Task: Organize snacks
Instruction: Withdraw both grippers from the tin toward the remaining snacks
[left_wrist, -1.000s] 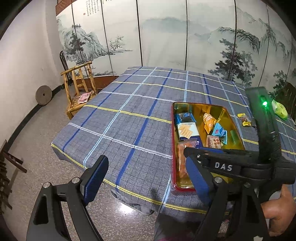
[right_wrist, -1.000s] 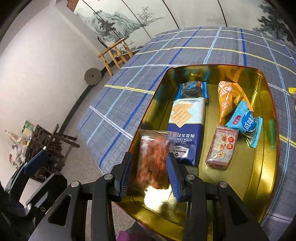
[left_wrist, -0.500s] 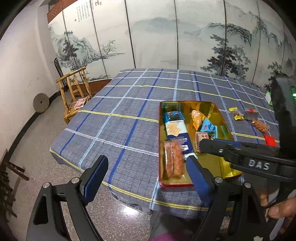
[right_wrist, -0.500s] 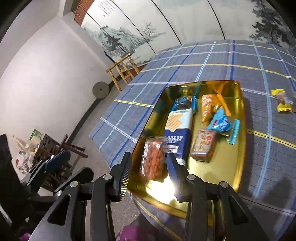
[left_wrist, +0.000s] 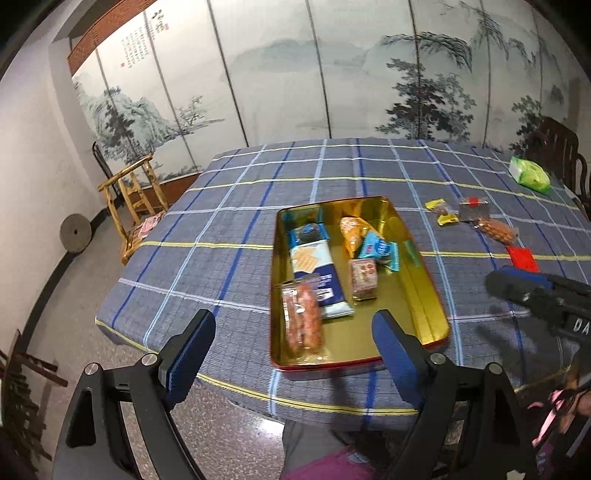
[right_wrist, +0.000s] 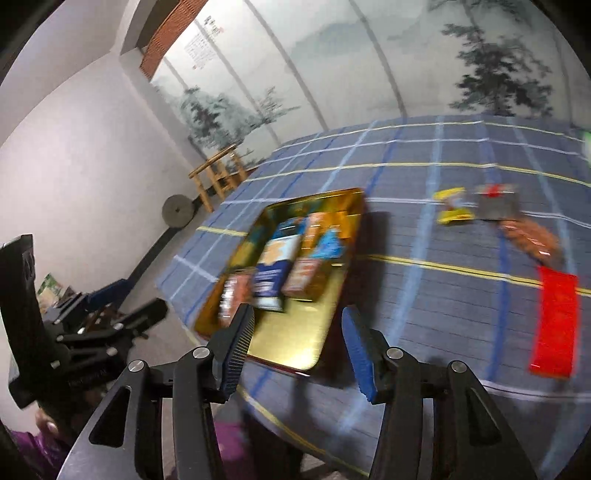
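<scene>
A gold tin tray (left_wrist: 424, 291) (right_wrist: 295, 350) with a red rim lies on the blue checked tablecloth. It holds several snack packs: an orange-red clear pack (left_wrist: 303, 319) at its near left, a blue cracker pack (left_wrist: 314, 273), an orange bag (left_wrist: 352, 230). Loose snacks lie to the right: yellow packs (left_wrist: 441, 212) (right_wrist: 452, 208), a brown pack (left_wrist: 495, 229) (right_wrist: 530, 236), a red pack (left_wrist: 521, 258) (right_wrist: 556, 319). My left gripper (left_wrist: 291, 347) hangs open and empty before the tray. My right gripper (right_wrist: 297, 343) is opening, empty, above the tray's near right corner.
A green packet (left_wrist: 528, 175) lies at the far right of the table (left_wrist: 207, 229). A wooden chair (left_wrist: 135, 201) and a round stone (left_wrist: 75, 233) stand at the left by the painted screen. The table's near edge drops to a polished floor.
My right gripper let go of the orange-red pack in the tray, pulled back and swung right as its jaws widened. The left gripper also drew back from the table.
</scene>
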